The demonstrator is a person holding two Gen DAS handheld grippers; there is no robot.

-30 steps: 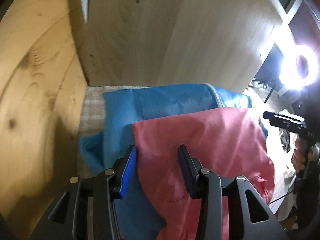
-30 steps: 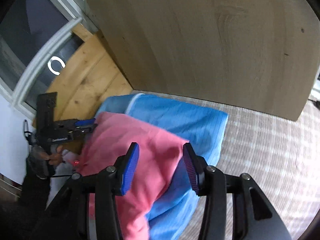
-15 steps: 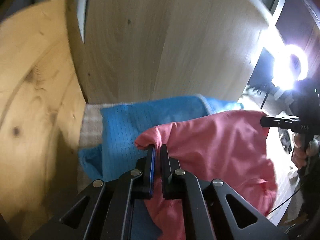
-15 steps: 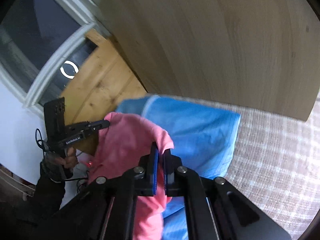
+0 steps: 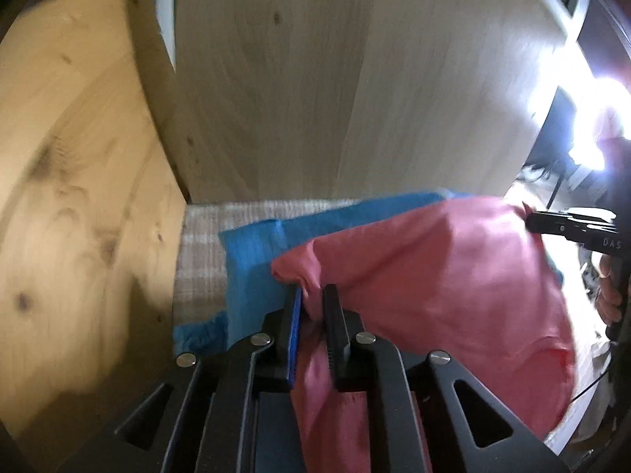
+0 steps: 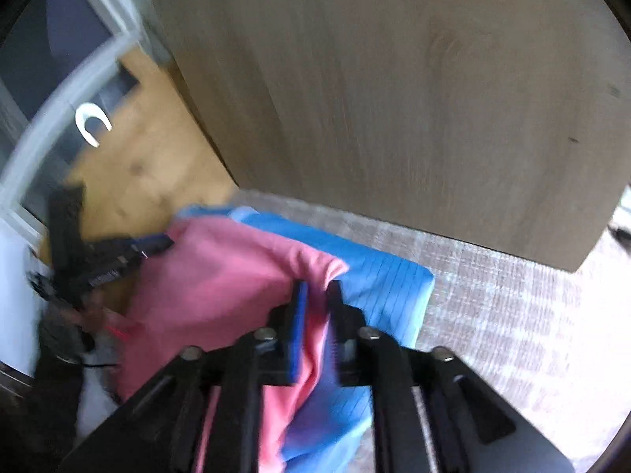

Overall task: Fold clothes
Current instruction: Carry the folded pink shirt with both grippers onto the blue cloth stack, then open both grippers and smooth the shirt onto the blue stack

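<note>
The garment (image 5: 441, 276) is a plain salmon pink, and beneath it, showing toward ten o'clock in the left wrist view, lies a bright blue cloth (image 5: 252, 260) with fine darker pinstripes and a paler blue band at its edge. Both rest on a beige and white checked cover (image 6: 512, 315), which spreads toward four o'clock in the right wrist view, below a pale oak-coloured panel (image 5: 315, 79) and, at nine o'clock, a honey-yellow knotty pine board (image 5: 79, 157). Each gripper is black, and the left gripper (image 5: 313, 305) and the right gripper (image 6: 317, 299) both carry one blue pad.
</note>
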